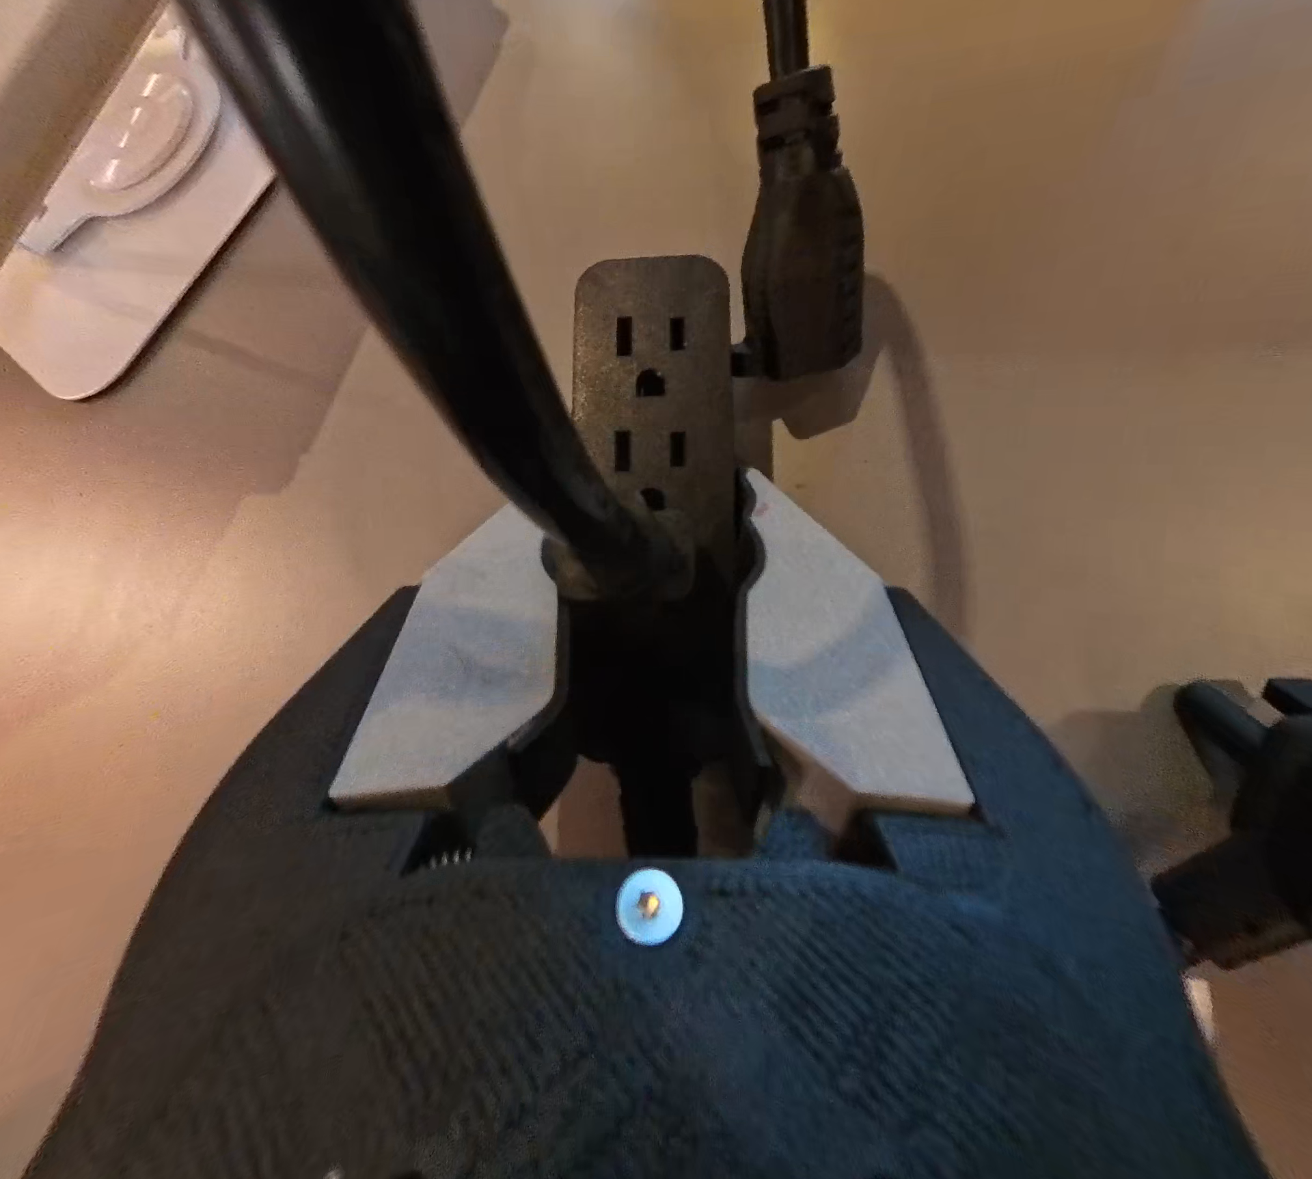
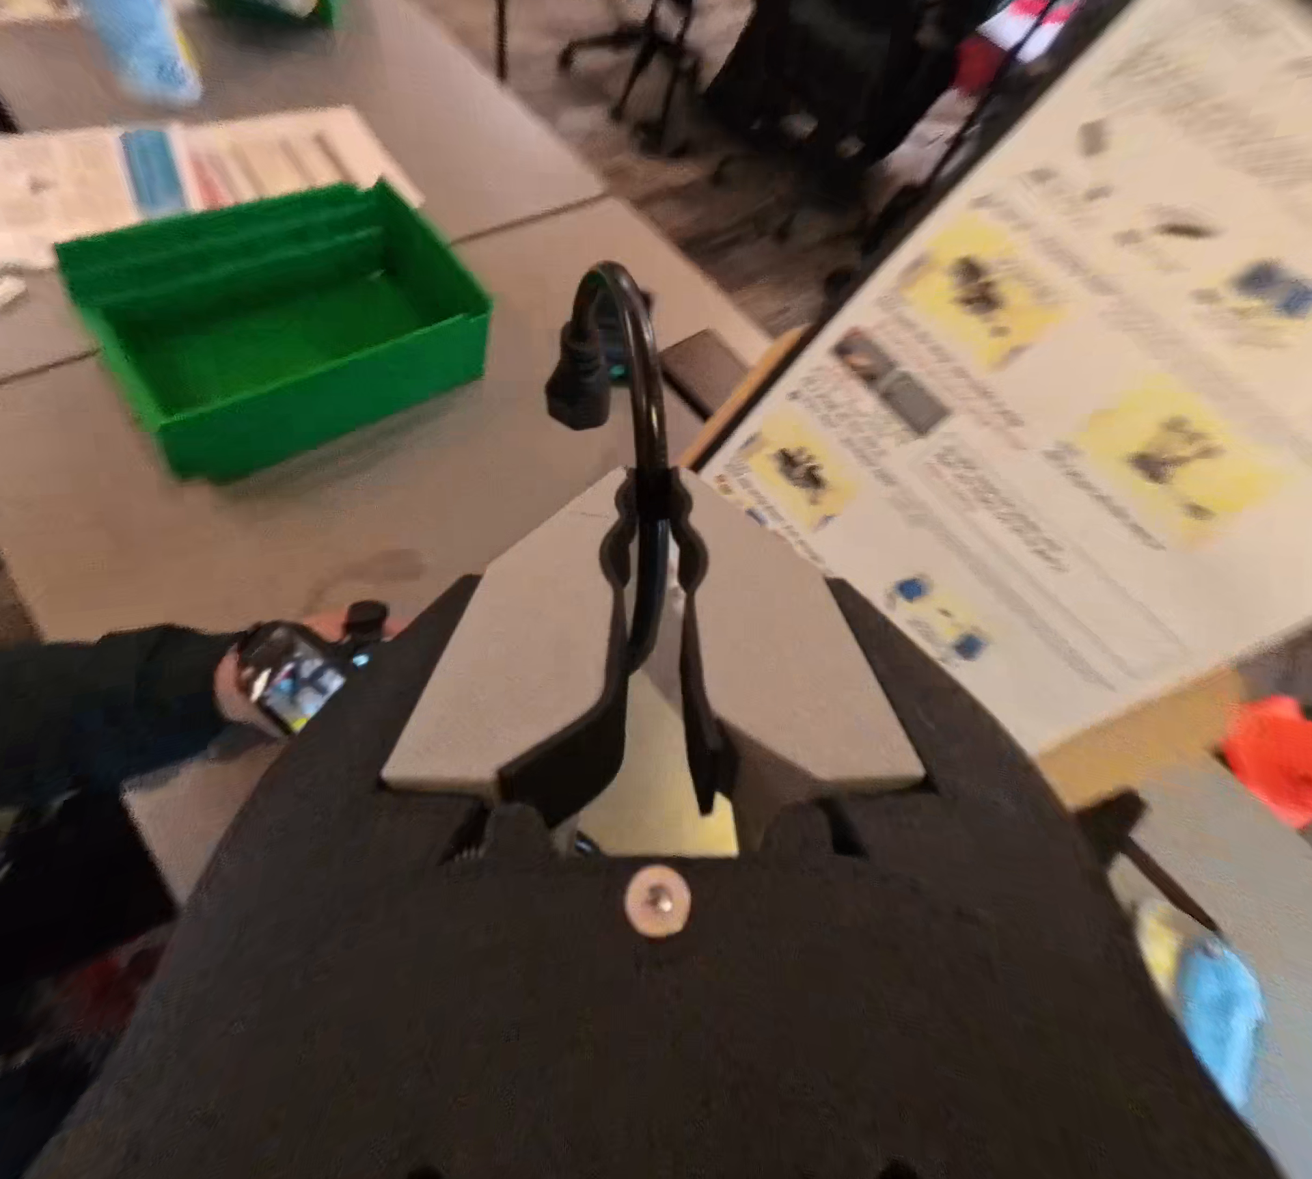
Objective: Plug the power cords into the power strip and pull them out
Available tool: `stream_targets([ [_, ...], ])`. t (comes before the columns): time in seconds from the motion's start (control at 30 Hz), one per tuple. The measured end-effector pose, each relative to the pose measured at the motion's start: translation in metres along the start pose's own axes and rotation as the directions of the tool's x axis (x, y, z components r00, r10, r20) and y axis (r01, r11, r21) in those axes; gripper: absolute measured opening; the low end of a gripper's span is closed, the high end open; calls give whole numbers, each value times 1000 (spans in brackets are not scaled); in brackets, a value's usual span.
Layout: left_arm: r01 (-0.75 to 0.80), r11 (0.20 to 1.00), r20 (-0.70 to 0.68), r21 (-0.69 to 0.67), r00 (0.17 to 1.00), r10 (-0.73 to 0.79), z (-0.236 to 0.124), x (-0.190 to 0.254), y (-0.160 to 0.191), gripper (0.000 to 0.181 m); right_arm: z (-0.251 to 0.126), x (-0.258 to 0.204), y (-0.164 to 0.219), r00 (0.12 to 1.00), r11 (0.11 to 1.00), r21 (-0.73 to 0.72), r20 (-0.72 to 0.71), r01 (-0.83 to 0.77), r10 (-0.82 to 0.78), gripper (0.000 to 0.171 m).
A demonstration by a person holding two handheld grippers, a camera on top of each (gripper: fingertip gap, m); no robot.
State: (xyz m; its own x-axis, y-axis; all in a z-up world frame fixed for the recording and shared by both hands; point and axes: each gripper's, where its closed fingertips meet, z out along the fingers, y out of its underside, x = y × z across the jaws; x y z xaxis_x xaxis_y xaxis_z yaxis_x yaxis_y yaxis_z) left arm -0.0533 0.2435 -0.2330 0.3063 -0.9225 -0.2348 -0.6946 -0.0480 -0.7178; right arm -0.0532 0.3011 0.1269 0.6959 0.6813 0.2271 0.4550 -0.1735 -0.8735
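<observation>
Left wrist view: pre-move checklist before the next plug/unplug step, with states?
1. Left gripper shut on the black power strip: ok.
2. Two far three-slot outlets of the strip unobstructed: ok.
3. Thick black cable off the near outlet: not ok, it crosses the outlet's lower edge.
4. Black moulded plug beside the strip seated in any socket: cannot tell.
5. Right gripper shut on the thin black cord: ok.
6. That cord's plug end aimed at the strip: not ok, it hangs loose over the grey table.
</observation>
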Motion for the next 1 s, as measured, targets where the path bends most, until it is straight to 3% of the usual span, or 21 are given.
stream_targets([
  [0.07,11,1000,-1,-2,1000,-11,0,-1,1,42,-39,32,-2,995,998,54,-95,-10,15,5],
  [0.2,34,999,21,-4,999,-34,-2,-6,2,42,-112,92,31,960,999,25,-276,-35,40,5],
  [0.33,37,999,36,18,999,-38,-2,-8,-2,42,-172,142,89,899,995,-25,-431,-94,74,5],
  [0.47,22,999,52,23,998,-23,-3,-8,-4,42,-207,178,156,820,994,-62,-571,-94,42,5],
  [0.6,30,999,48,19,998,-31,-1,-9,-2,42,-192,187,223,845,981,-30,-513,-194,151,0],
  [0.67,36,999,42,15,998,-37,0,-9,-1,42,-188,200,259,818,949,-107,-540,-298,196,28],
  [0.7,39,999,41,12,998,-40,0,-9,0,42,-189,206,267,807,942,-115,-554,-316,203,33],
  [0.87,38,999,35,7,999,-39,0,-8,1,43,-200,207,239,821,956,41,-502,-292,272,37],
  [1.0,35,999,35,1,999,-35,1,-8,1,42,-183,171,210,890,951,137,-336,-278,309,51],
])
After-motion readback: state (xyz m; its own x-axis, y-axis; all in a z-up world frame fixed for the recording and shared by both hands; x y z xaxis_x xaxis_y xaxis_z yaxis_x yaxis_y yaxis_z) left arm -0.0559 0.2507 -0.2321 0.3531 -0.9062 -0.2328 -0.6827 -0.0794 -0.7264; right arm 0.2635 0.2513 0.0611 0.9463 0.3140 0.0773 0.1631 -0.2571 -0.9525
